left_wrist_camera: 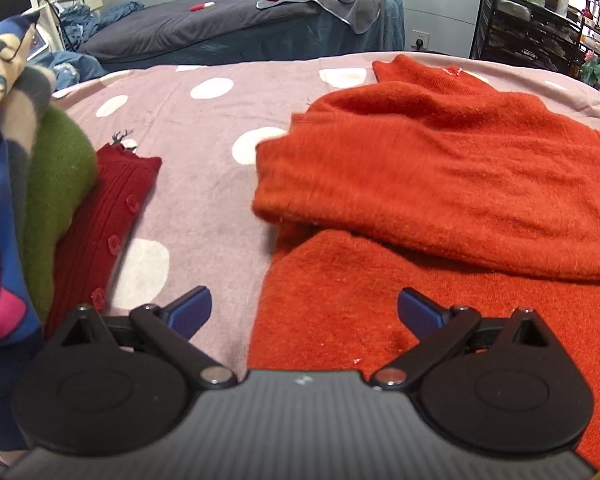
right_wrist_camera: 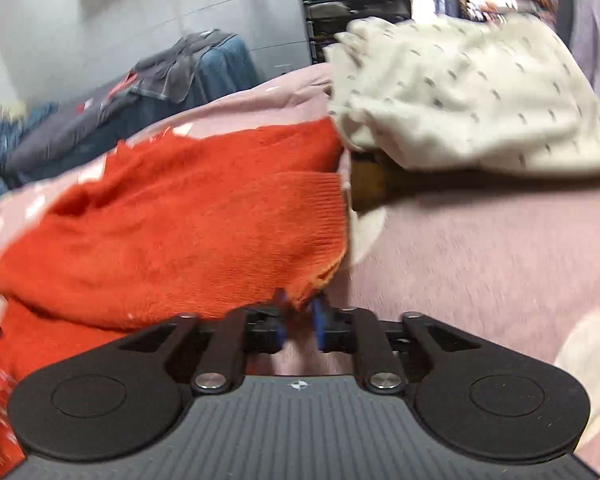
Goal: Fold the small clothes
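Orange sweater half folded on the spotted blanket

The orange sweater lay mid-blanket, one part doubled over; folded clothes sat stacked at the left edge. Left gripper gaped empty; right gripper, narrowly parted, straddled the sweater's hem, grip uncertain.

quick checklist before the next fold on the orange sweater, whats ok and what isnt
1. Left gripper open, nothing between its fingers: ok.
2. Right gripper gripping the orange sweater hem: cannot tell, the edge sits between narrow jaws but the view is blurred.
3. Sweater lying flat: not ok, one part is folded over.
4. Bare blanket left of the sweater: ok.
5. White knit clear of the sweater: not ok, the two meet.
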